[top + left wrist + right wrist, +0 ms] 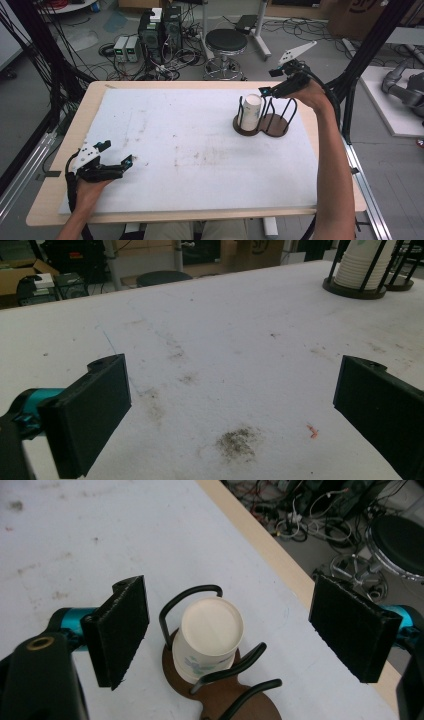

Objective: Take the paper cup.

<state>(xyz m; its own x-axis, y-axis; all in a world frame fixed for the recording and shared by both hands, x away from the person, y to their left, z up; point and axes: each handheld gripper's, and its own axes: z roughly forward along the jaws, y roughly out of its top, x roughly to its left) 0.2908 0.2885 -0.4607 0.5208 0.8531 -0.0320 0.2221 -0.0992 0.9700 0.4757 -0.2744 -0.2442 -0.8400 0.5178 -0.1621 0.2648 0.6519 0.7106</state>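
Overhead, our right gripper (267,82) hangs with jaws wide apart above the stack of paper cups (251,112).

We see the stack standing upside down in one ring of the two-ring wire holder (280,125), toward the far right of the white mat (190,150), and nothing touches it. Our left gripper (116,154) rests at the mat's near left edge, well away, its jaws also spread and empty.

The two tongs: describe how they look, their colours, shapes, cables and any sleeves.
Both the left tongs and the right tongs are black, with flat rectangular jaw pads on teal mounts. A light grey three-cornered plate tops each, and a black cable trails back along each forearm. The forearms are bare, with no sleeves in sight.
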